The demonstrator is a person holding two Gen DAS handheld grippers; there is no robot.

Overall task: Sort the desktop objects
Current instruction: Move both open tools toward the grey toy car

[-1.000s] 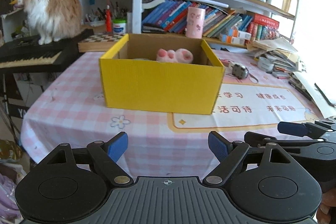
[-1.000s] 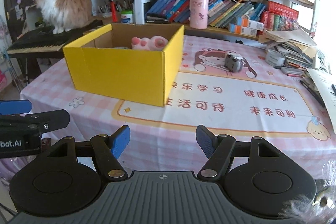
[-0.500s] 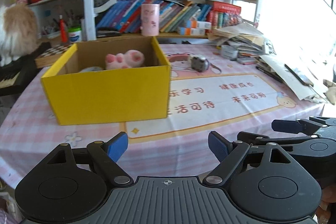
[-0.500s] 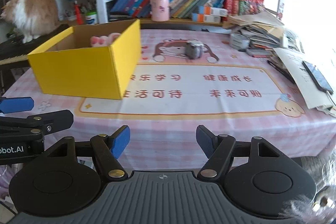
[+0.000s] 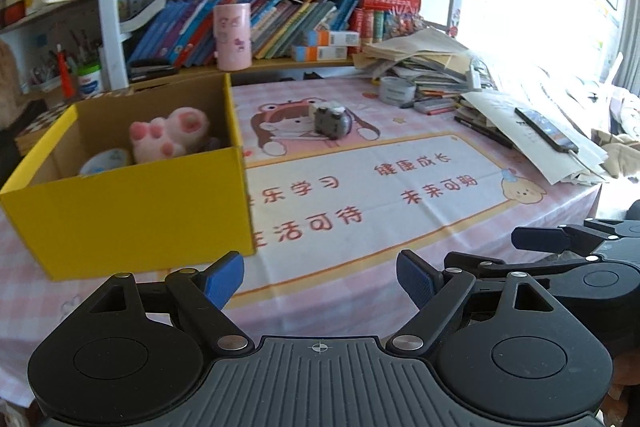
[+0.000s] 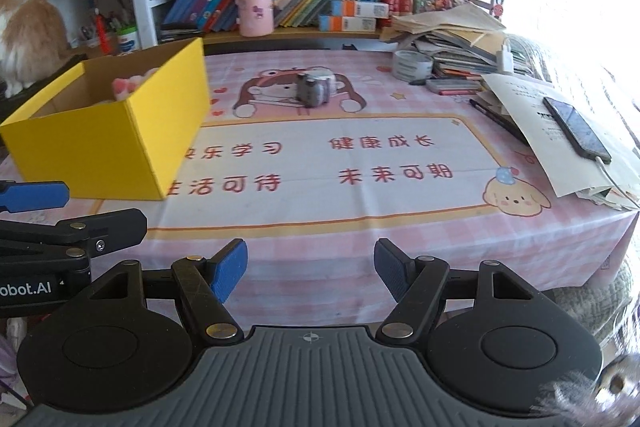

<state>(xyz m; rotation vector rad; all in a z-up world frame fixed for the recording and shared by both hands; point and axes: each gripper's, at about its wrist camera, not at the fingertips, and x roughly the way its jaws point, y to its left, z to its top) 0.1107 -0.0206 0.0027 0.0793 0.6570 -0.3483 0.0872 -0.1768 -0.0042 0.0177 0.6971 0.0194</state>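
red chinese characters "健康成长" on desk mat [image 6: 360,131], "obot.ai" on left gripper [image 6: 24,289]

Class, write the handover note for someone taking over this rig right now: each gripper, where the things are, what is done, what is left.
Left gripper: open, empty, near the table edge.
Right gripper: open, empty, beside it.
Yellow box: on the table's left side, holding a pink paw plush and a tape roll.
Left: the small grey object on the printed mat; perhaps the grey tape roll by the paper pile.
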